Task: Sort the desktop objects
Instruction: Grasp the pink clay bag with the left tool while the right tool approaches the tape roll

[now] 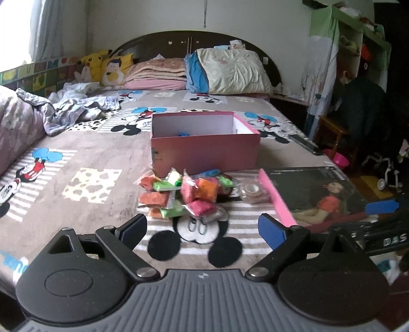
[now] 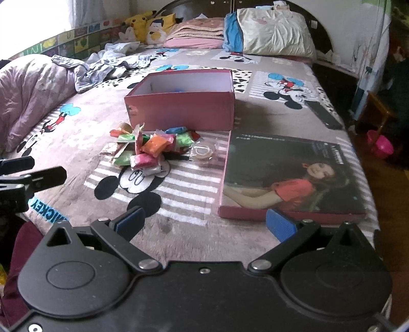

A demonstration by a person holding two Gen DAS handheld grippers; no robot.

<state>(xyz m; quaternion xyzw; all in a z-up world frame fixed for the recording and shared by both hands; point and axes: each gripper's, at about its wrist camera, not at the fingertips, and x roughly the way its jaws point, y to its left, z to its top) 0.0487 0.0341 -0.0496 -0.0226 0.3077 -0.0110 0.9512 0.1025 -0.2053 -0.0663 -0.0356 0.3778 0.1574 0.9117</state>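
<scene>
Bedspread (image 1: 102, 153) holds packets (image 1: 184, 194) before box (image 1: 204, 150).

pretty lived-in bedroom. big bed (image 1: 107, 153) with a mickey-print blanket, dark curved headboard (image 1: 179, 43), white wall (image 1: 153, 15) behind. daylight comes through a curtained window (image 1: 43, 25) on the left. green shelving (image 1: 358, 33) and a wooden chair (image 1: 332, 132) sit right.

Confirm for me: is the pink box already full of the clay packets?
No. The pink box looks nearly empty, only a bit of blue inside, while the clay packets lie heaped on the blanket before it.
</scene>
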